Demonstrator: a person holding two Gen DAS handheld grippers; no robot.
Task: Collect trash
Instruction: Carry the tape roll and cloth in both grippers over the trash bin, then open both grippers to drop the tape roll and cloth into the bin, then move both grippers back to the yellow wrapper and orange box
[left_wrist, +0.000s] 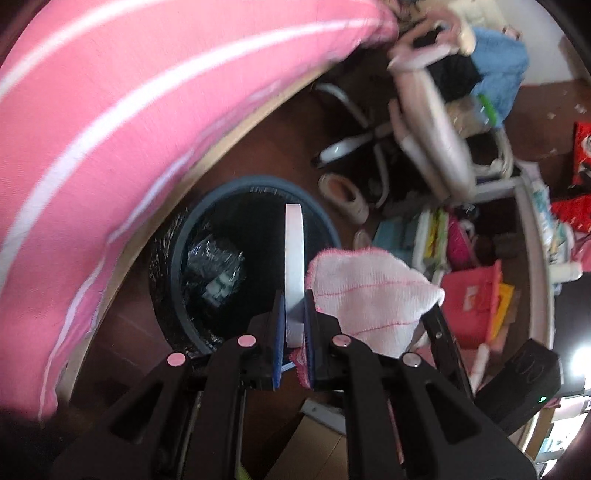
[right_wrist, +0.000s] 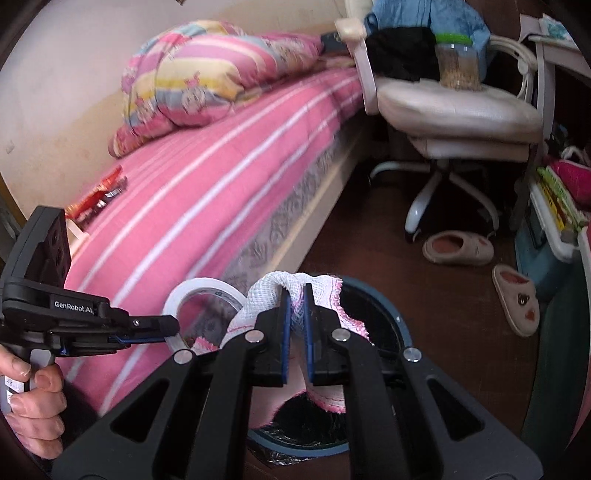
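Observation:
My left gripper (left_wrist: 294, 295) is shut on a white tape roll (left_wrist: 293, 258), held edge-on above the round blue trash bin (left_wrist: 255, 184) lined with a black bag. The roll (right_wrist: 201, 291) and the left gripper (right_wrist: 170, 326) also show in the right wrist view. My right gripper (right_wrist: 296, 291) is shut on a white cloth with pink stitching (right_wrist: 280, 291), held over the bin (right_wrist: 391, 310). The same cloth (left_wrist: 369, 291) shows in the left wrist view just right of the tape roll.
A bed with a pink striped sheet (right_wrist: 192, 192) runs along the left, a red wrapper (right_wrist: 98, 199) lying on it. A white office chair (right_wrist: 450, 107) stands behind the bin. Two slippers (right_wrist: 458, 247) lie on the brown floor. Cluttered shelves (left_wrist: 472, 266) are at right.

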